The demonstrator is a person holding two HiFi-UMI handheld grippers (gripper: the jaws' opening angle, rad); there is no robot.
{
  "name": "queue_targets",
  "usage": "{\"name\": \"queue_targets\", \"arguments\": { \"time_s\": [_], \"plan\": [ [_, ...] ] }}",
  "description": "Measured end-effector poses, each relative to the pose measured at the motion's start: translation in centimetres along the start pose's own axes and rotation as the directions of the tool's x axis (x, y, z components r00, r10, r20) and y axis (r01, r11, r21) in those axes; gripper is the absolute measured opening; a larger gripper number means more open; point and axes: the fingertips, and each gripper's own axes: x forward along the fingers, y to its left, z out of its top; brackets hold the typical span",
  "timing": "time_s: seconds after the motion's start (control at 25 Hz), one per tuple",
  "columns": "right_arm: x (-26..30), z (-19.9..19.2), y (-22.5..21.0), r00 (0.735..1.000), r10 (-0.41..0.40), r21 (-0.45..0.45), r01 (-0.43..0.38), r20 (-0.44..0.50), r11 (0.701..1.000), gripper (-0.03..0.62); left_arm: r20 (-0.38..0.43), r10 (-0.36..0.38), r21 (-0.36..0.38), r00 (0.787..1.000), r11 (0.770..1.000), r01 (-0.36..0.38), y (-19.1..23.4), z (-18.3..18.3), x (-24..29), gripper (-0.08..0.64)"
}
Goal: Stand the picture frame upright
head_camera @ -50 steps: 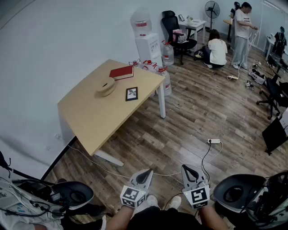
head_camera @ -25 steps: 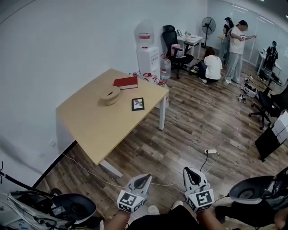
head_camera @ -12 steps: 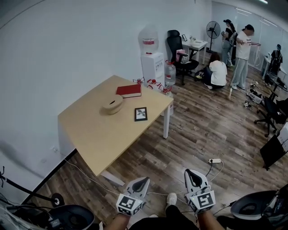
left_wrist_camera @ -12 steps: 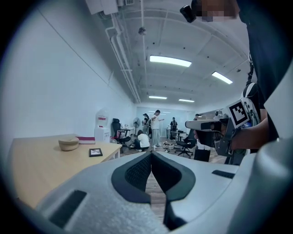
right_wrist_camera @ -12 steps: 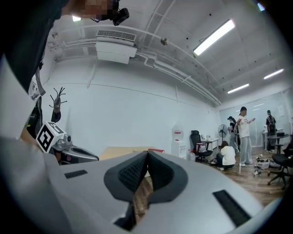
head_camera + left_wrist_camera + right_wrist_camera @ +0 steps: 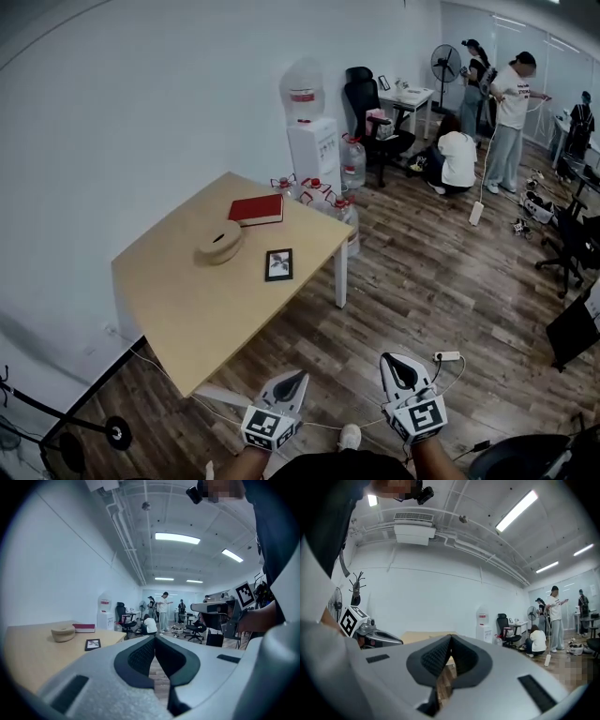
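Where the picture frame (image 6: 278, 264) is lying: it is resting flat, face up, on the table (image 6: 178, 300), near the side facing the open floor, just beside a round beige dish (image 6: 219, 242) and apart from a red book (image 6: 255, 210).
Left gripper (image 6: 296, 377): its jaws are sitting pressed together with nothing between them, and it is hanging low over the wooden floor, well apart from the table.
Right gripper (image 6: 397, 362): its jaws are likewise meeting at the tips and gripping nothing, equally far from the frame.
Step in hand: the approach is looking like the current step, since neither claw is touching anything.
Opening: both claws are needing to spread before reaching the frame, because pads that are meeting cannot take an edge.
Grip: one claw is probably best pinching a side edge and lifting, while the other is bracing the opposite edge against sliding on the smooth top.
Stand: the frame's back is facing down, so whether a prop is waiting to fold out is not showing.
Risk: the frame is lying close to the table's edge, so a sideways push is threatening to send it off.
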Motion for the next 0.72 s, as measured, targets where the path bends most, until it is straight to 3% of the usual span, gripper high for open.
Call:
{"name": "queue_targets", "arguments": {
  "time_s": [0.28,0.72],
  "plan": [
    [2.6,-1.2,-5.2,0.998,0.049,0.028,-0.048,-0.031,0.998,0.009,-0.024,0.015,-0.001,1.000,1.000,-0.015,0.1,0.7,5.1,-0.005],
    [7.3,-2.0,-6.9,0.995,0.078,0.029,-0.076,-0.065,0.997,0.009,-0.027,0.048,-0.026,0.998,0.998,-0.049,3.6,0.7,8.4,-0.005]
  ]
}}
